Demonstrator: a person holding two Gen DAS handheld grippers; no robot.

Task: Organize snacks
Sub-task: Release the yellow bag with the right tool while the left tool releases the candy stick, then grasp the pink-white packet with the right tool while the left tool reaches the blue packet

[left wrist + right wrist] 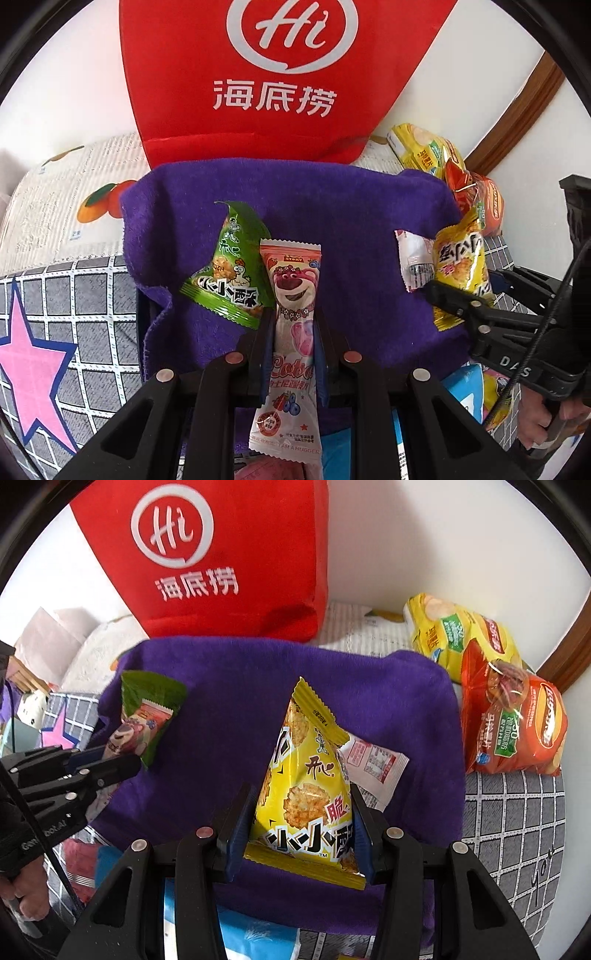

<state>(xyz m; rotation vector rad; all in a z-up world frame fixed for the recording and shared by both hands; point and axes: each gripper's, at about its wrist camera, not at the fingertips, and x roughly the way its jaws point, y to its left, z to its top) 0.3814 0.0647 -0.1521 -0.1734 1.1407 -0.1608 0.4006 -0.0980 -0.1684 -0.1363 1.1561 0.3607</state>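
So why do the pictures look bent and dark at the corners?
Left wrist view: a fisheye lens bows the red bag and leaves black corners. Right wrist view: same curving, daylight even, slight glare on the yellow snack pack, edges softly blurred.

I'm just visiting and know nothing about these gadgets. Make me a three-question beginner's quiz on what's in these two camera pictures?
1. True or false: the left gripper is shut on the pink bear-print snack stick.
2. Which does the right gripper hold? A) the green triangular snack pack B) the yellow triangular snack pack C) the orange chip bag
3. Fill in: the small white packet lies on the ____ towel in front of the red bag.

Key: 1 true; 2 B; 3 purple.
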